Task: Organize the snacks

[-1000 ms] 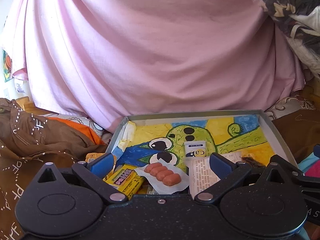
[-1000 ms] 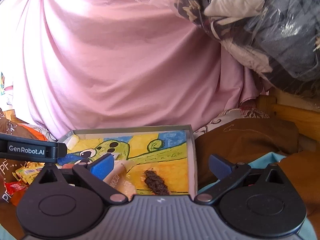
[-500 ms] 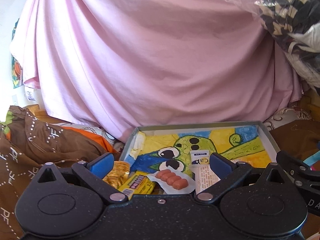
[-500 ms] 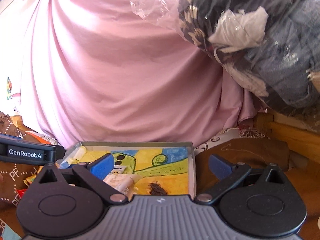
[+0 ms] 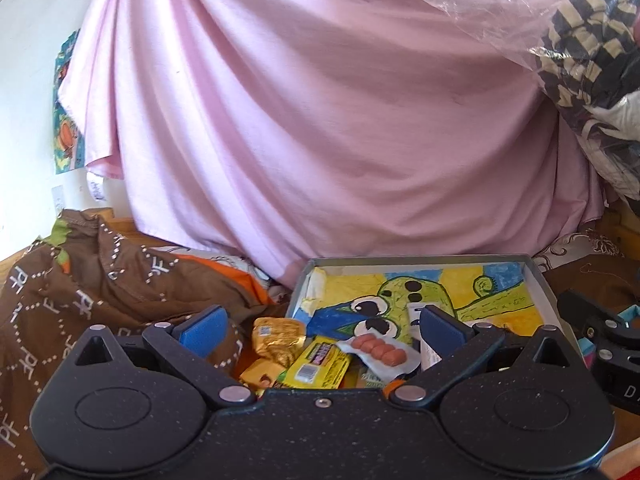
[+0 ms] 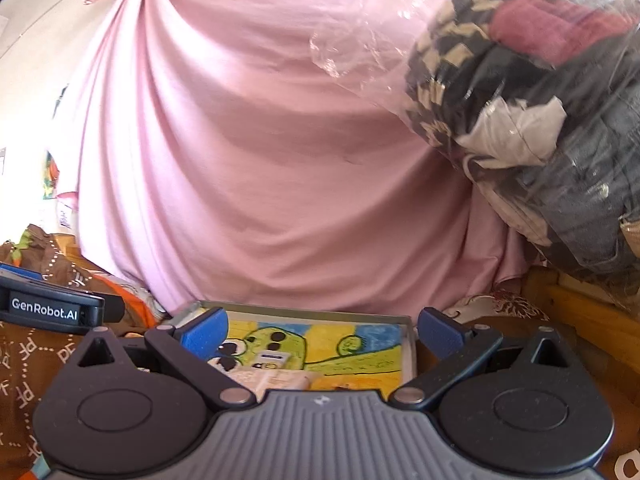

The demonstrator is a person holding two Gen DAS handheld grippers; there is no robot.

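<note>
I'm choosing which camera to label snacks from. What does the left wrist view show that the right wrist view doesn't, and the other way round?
Only the left wrist view shows the loose snacks beside the tray: a gold wrapper, a yellow bar and a sausage pack. Only the right wrist view shows the whole bag of clothes and the wooden frame. Both show the painted tray, the pink sheet and the brown cloth.

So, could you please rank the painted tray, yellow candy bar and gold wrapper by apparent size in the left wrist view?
1. painted tray
2. yellow candy bar
3. gold wrapper, though these last two look close.
</note>
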